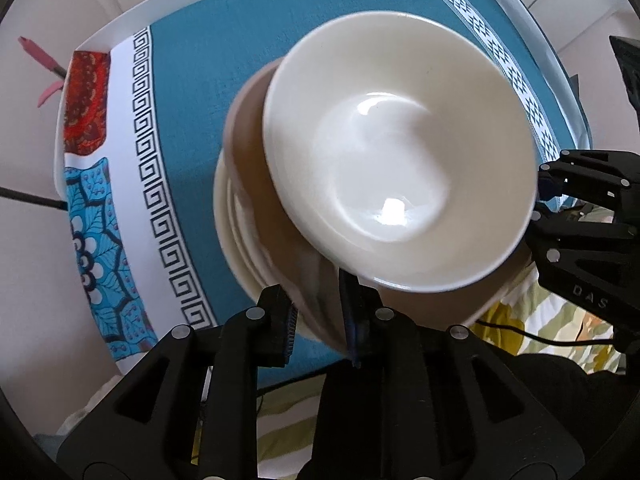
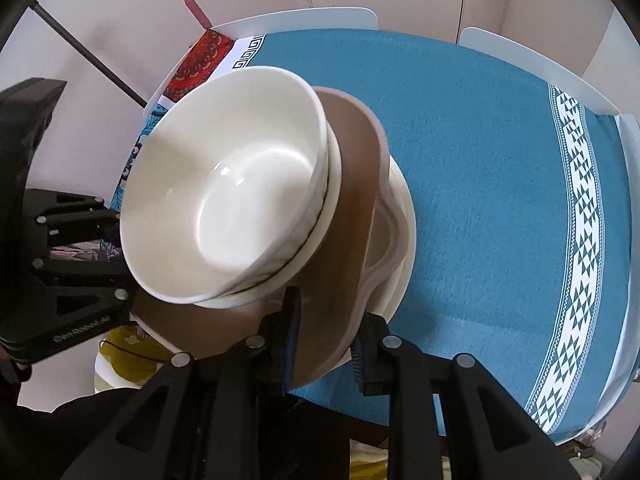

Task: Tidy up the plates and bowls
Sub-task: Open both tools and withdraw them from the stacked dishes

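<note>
Both pairs of jaws pinching opposite edges of one stack: left gripper [image 1: 316, 320] clamped on the rims at the near edge of the pile, right gripper [image 2: 324, 344] clamped on the brown plate [image 2: 352, 216] and the cream plates [image 2: 404, 208] under it, each pair narrowly spread by the thickness of crockery between the pads and no more. Stack held over the blue tablecloth [image 2: 480, 140], slightly tilted, whether lifted clear or just resting on the cloth hard to tell. From the top: white bowl [image 1: 400, 160] nested in a second bowl, then the scalloped brown plate, then the cream plates. Bowls sitting off-centre, crowded toward the left gripper's side, so likely top-heavy and ready to slide. Best handled by keeping both wrists level with each other and moving as one, no twisting of one side ahead of the other. Grip to hold firm on all plate rims together, since a pinch catching only the brown plate would let the lower ones drop away. Slow, flat travel, no sudden stops, glazed surfaces probably slippery against each other. On setting down, base flat to the cloth first, well in from the table edge, and only then easing the pads off, one side after the other.
</note>
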A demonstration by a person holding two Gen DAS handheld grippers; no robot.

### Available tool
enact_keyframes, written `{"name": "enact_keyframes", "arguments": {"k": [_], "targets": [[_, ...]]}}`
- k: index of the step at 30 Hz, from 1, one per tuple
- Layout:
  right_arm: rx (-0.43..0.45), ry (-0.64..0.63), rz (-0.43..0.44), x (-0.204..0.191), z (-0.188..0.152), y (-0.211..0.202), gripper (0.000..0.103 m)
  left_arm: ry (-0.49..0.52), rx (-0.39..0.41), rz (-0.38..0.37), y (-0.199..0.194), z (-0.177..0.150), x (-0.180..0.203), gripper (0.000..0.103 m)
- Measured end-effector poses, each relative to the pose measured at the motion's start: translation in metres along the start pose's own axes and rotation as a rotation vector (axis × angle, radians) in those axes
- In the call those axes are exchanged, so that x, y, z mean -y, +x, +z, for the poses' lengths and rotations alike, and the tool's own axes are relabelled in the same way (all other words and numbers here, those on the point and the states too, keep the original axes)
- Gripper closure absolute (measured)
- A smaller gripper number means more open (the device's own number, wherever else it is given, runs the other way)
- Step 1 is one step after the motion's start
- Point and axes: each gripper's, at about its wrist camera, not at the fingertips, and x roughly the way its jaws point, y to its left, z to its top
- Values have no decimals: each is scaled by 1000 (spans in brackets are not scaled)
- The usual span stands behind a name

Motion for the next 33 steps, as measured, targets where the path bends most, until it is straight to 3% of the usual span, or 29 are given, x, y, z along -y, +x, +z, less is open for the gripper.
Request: {"name": "enact_keyframes", "arguments": {"k": [7, 13, 20, 21, 22, 23, 24, 26, 27, 30, 33], "targets": [[16, 8, 11, 5, -1, -17, 82, 14, 32, 42, -29, -11, 9, 84], [81, 16, 22, 4, -15, -54, 82, -37, 106, 19, -62, -37, 20, 84], [260, -2, -6, -13, -44, -121, 78, -88, 356, 39, -126, -68, 37, 82], [292, -2, -13, -17, -47, -131, 65, -92, 402, 46, -137, -72, 40, 74], [319, -1, -21, -20, -49, -140, 44, -97, 466, 54, -152, -79, 45, 56], [361, -1, -34, -23, -53, -153, 35, -101, 518, 61, -163, -84, 49, 43], [405, -4, -42, -26, -56, -167, 23, -106, 579, 73, -175, -90, 53, 19], [475, -4, -57, -32, -63, -188, 18, -108, 733, 108, -203, -106, 64, 4], [518, 1, -77, -34, -69, -202, 16, -107, 808, 131, -216, -116, 71, 0], [625, 23, -145, -42, -84, -230, 1, -133, 909, 201, -238, -131, 84, 0], [727, 49, -220, -48, -101, -250, 1, -171, 956, 222, -249, -142, 89, 0]]}}
